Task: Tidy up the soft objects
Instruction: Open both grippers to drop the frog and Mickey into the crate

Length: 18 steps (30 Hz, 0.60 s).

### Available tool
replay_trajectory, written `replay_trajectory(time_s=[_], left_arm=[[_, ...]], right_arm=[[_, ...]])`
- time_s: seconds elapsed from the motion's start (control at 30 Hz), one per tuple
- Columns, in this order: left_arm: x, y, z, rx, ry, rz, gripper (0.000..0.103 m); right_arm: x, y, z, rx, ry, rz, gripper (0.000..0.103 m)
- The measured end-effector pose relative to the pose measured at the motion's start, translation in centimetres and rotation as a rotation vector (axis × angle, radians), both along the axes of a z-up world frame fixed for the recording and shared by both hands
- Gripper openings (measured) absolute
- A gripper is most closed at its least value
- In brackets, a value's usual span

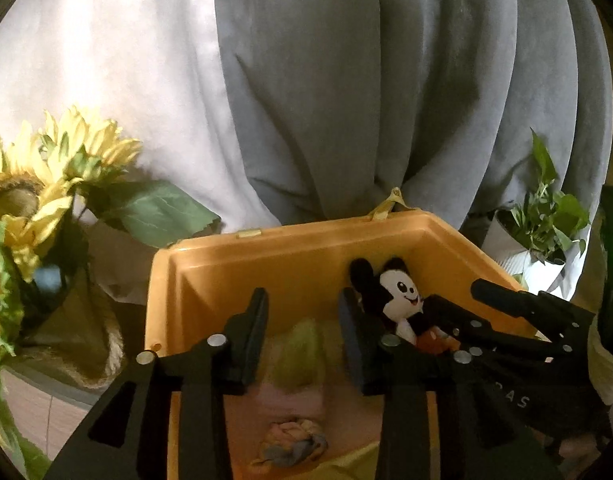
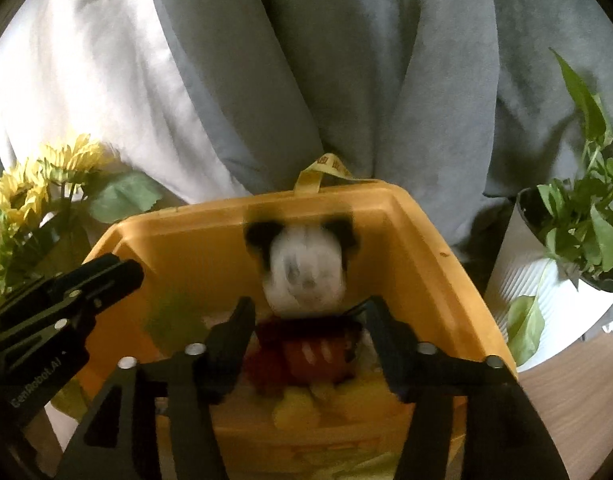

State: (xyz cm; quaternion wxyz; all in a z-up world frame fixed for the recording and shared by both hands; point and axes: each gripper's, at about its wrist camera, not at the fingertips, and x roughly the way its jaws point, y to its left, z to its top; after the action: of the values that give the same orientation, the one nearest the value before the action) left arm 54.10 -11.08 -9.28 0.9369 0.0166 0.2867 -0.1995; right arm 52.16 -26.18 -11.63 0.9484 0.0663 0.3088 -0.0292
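An orange plastic bin (image 1: pixel 266 264) holds soft toys. A Mickey Mouse plush (image 1: pixel 398 296) is at its right side; in the right wrist view the Mickey plush (image 2: pixel 306 276) is blurred and sits between my right gripper's (image 2: pixel 310 320) spread fingers, which do not clamp it. My left gripper (image 1: pixel 302 312) is open over the bin, above a green and pink plush (image 1: pixel 302 344) and a small pastel knotted toy (image 1: pixel 294 440). The right gripper (image 1: pixel 518 320) also shows in the left wrist view at the right. The left gripper (image 2: pixel 66 292) shows in the right wrist view at the left.
Artificial sunflowers (image 1: pixel 46 168) in a rope-trimmed bag stand left of the bin. A potted green plant (image 2: pixel 578 232) in a white ribbed pot stands at the right. Grey and white curtains (image 1: pixel 346 80) hang behind. The orange bin (image 2: pixel 446 264) has a yellow ribbon tag (image 2: pixel 326 168) at its far rim.
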Motion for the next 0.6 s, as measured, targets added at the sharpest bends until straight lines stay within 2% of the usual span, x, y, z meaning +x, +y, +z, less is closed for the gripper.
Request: replay_trajectory(time_s=[0.33, 0.6], left_arm=[[-2.9, 1.6, 2.1, 0.007, -0.016, 0.101, 0.042], [-7.3, 3.2, 4.7, 0.019, -0.048, 0.178, 0.050]], right_arm=[[-2.2, -0.5, 1.5, 0.027, -0.038, -0.022, 0.061], [-6.2, 0.0, 4.0, 0.023, -0.089, -0.023, 0.063]])
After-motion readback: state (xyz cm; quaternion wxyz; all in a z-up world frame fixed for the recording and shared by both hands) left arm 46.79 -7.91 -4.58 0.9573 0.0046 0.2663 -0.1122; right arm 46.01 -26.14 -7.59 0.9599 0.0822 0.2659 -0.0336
